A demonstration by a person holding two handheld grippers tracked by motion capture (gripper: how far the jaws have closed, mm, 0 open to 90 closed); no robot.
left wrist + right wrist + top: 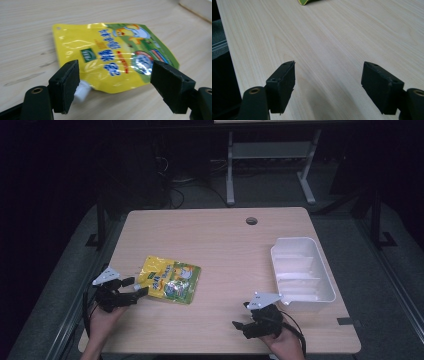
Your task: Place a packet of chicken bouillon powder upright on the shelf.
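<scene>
Yellow pouch [170, 279] lies flat on the bench [220, 240], left of centre. Left claw [136, 287], jaws apart, sits just beside its near-left corner; right claw [241, 324], also apart, rests well away.

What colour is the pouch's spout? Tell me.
White; the spout of the pouch shows best in the left gripper view.

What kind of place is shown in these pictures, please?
Probably a lab or recording workspace, not a home: a bare wooden table stands in a dark room, cables run on the floor beyond it, and only a yellow pouch and a white plastic bin are set out.
</scene>
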